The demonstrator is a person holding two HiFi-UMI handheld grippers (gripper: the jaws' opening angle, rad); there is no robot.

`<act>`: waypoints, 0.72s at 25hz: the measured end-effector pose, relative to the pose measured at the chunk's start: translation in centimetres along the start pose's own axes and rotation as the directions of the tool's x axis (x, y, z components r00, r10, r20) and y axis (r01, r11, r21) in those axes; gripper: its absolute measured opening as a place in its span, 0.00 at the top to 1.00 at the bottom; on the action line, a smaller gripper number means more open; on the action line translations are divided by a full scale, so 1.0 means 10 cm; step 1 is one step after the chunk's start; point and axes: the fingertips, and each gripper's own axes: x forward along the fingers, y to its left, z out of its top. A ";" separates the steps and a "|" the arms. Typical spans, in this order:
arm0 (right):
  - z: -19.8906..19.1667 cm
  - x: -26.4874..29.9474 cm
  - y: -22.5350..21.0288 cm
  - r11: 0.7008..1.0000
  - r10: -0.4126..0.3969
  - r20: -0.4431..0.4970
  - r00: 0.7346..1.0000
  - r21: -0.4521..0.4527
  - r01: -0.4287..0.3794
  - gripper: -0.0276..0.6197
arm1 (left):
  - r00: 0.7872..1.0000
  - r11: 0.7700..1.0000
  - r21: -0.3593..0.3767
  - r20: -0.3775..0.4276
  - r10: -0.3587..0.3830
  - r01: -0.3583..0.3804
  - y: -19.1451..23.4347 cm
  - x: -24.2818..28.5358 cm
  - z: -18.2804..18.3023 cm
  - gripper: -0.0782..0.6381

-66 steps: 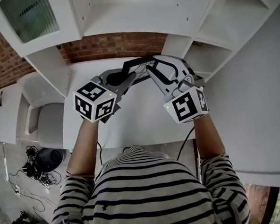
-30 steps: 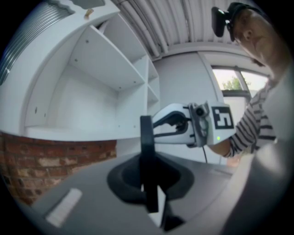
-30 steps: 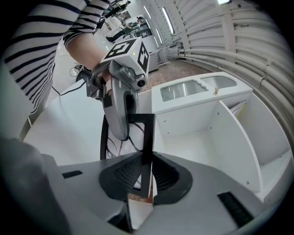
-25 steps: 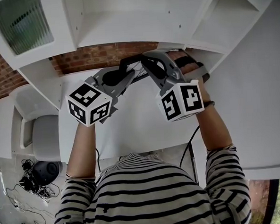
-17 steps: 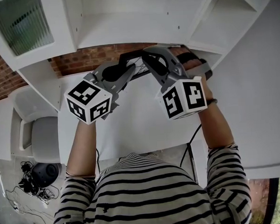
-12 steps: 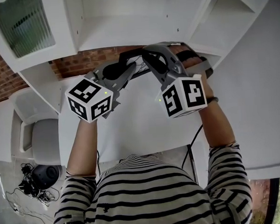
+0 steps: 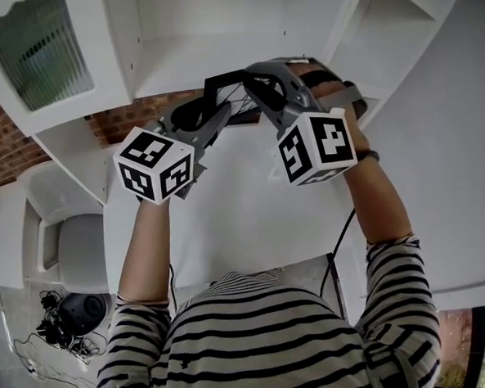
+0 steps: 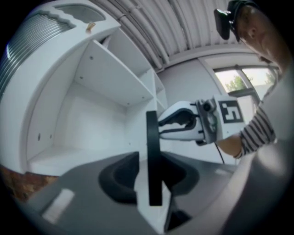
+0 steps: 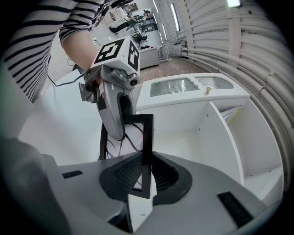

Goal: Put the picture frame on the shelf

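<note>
Both grippers are on a thin black picture frame (image 7: 222, 87), held upright in front of the white shelf unit's open compartment (image 7: 217, 47). In the left gripper view the frame (image 8: 154, 151) stands edge-on between the jaws of my left gripper (image 8: 154, 181). Those jaws are opening, and a pale gap shows beside the frame. My right gripper (image 9: 145, 176) is shut on the frame's other upright (image 9: 147, 142). Seen from the head, the left gripper (image 7: 215, 117) holds the frame's left side and the right gripper (image 7: 256, 80) its right side.
A white desk (image 7: 227, 214) lies below the hands, with a brick wall (image 7: 131, 118) behind it. A cupboard door with ribbed glass (image 7: 29, 46) stands at the upper left. A grey chair (image 7: 73, 240) and cables (image 7: 62, 319) are on the floor at the left.
Both grippers have lifted the frame up and away from the desk, toward the shelf compartment. The right gripper keeps its hold.
</note>
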 end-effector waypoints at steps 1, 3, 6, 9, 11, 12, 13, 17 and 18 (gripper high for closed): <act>-0.01 0.02 -0.01 1.000 0.001 0.000 1.000 -0.002 -0.001 0.86 | 1.000 1.000 0.000 0.003 0.004 -0.004 0.02 0.01 0.00 0.72; -0.04 0.06 -0.04 1.000 0.000 -0.005 1.000 -0.011 0.000 0.86 | 1.000 1.000 0.001 0.008 0.009 -0.009 0.05 0.02 0.00 0.72; -0.10 0.09 -0.09 1.000 -0.007 -0.014 1.000 -0.022 0.006 0.86 | 1.000 1.000 0.007 0.018 0.020 -0.020 0.05 0.02 0.01 0.71; -0.13 0.12 -0.16 1.000 -0.015 -0.016 1.000 -0.028 0.015 0.86 | 0.999 0.999 0.009 0.037 0.034 -0.035 0.08 0.00 0.06 0.70; -0.15 0.15 -0.24 0.999 -0.021 -0.020 1.000 -0.033 0.020 0.86 | 0.998 0.999 0.010 0.049 0.043 -0.043 0.11 -0.02 0.10 0.70; -0.16 0.17 -0.28 0.999 -0.023 -0.023 0.999 -0.036 0.022 0.86 | 0.997 0.999 0.008 0.057 0.047 -0.047 0.14 -0.03 0.13 0.70; -0.16 0.19 -0.32 0.999 -0.025 -0.026 0.999 -0.040 0.024 0.86 | 0.997 0.999 0.005 0.065 0.051 -0.051 0.17 -0.05 0.16 0.70; -0.18 0.27 -0.46 0.998 -0.034 -0.035 0.999 -0.056 0.032 0.86 | 0.994 0.998 0.007 0.083 0.065 -0.065 0.26 -0.09 0.22 0.70; -0.20 0.29 -0.49 0.998 -0.035 -0.039 0.999 -0.057 0.033 0.86 | 0.994 0.997 0.010 0.084 0.069 -0.070 0.27 -0.10 0.22 0.70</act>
